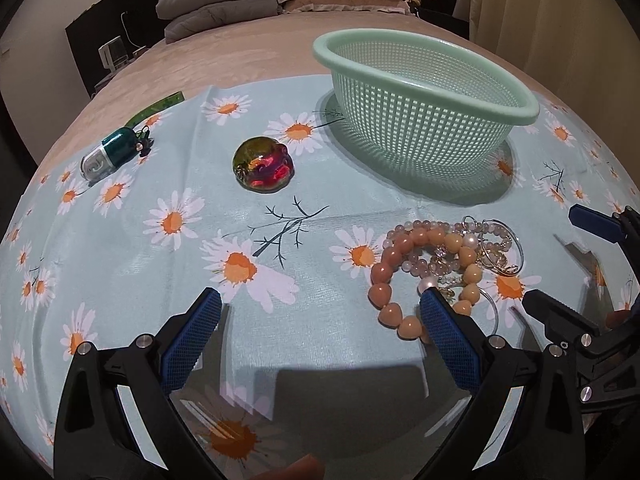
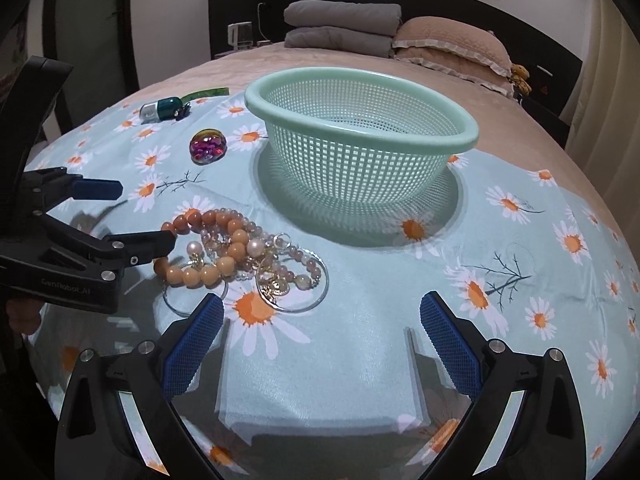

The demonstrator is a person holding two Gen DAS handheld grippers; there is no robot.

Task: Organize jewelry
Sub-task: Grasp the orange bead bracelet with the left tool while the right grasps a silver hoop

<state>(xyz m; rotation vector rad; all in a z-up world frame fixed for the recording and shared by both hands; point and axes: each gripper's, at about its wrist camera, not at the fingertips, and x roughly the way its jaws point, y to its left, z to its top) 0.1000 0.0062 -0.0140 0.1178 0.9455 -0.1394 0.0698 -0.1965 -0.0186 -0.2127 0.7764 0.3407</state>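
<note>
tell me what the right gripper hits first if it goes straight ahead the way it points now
Likely the basket. The right gripper is open and points over bare cloth toward the basket's near wall; the jewelry pile lies left of that line. Depth is uncertain in the fisheye view.

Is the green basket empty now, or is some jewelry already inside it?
Empty. Through the green basket only bare mesh shows; the jewelry pile lies on the cloth beside it.

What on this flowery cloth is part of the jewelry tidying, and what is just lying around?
Part of the job:
- pile of bead bracelets and hoops
- green mesh basket, nothing visible inside
- left gripper and right gripper, both open

Just lying about:
- iridescent ornament
- capsule-shaped green case
- folded blankets and pillow
</note>
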